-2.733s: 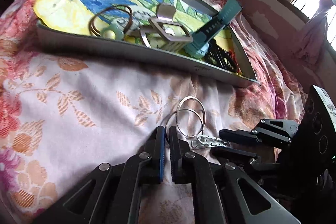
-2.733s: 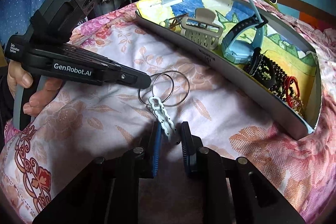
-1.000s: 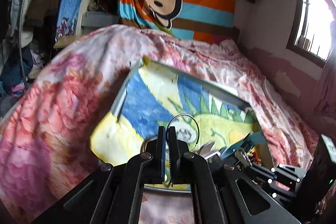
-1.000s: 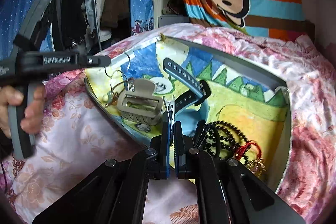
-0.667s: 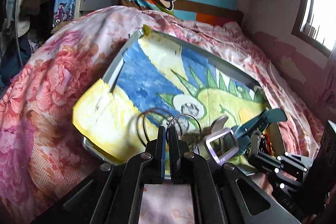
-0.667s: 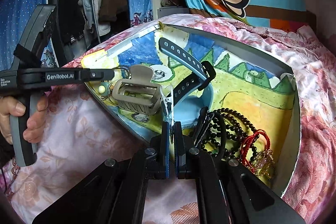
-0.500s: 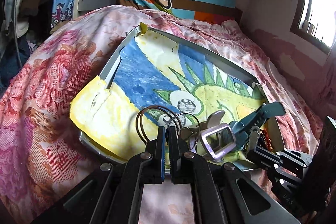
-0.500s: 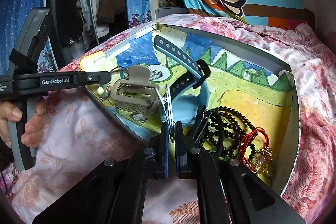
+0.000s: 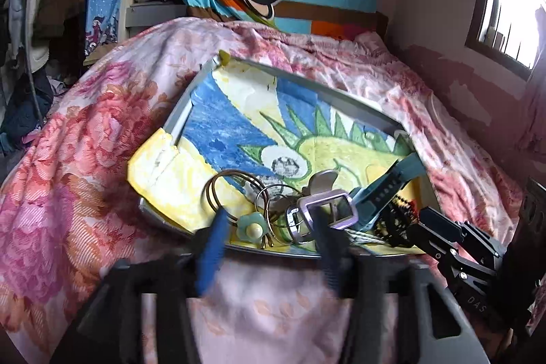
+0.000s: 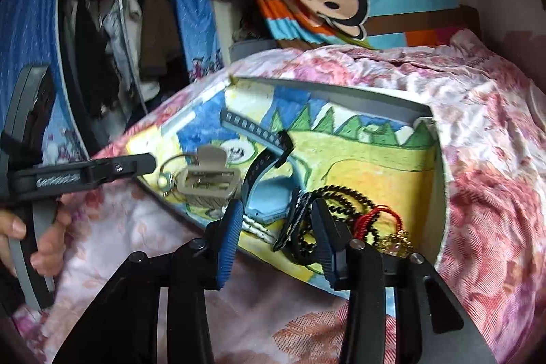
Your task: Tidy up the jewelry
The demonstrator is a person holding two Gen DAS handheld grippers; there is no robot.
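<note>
Jewelry: the rings (image 9: 273, 212) and the pale clip (image 10: 256, 227) lie in the tray (image 9: 307, 84), at its near edge on the bedspread (image 9: 85, 142), crowded against the hair claw (image 9: 327, 210), watch (image 10: 269, 186) and beads (image 10: 327, 214).
Left gripper (image 9: 269, 227): jaws have just been opening and stand wide; the rings lie between and beyond them, gripped by nothing.
Right gripper (image 10: 276, 227): jaws have just been opening and stand partly apart; the clip lies free between them.
Step in hand: release into the tray, as I judge it.
Doing it well: draw both grippers straight back with jaws apart, so no ring or clip snags and drags over the rim.
Risk: the rings sit close to the near wall.
Writing: white lettering on the left gripper's side in the right view, too blurred to read; "DAS" on the right gripper's body in the left view.
</note>
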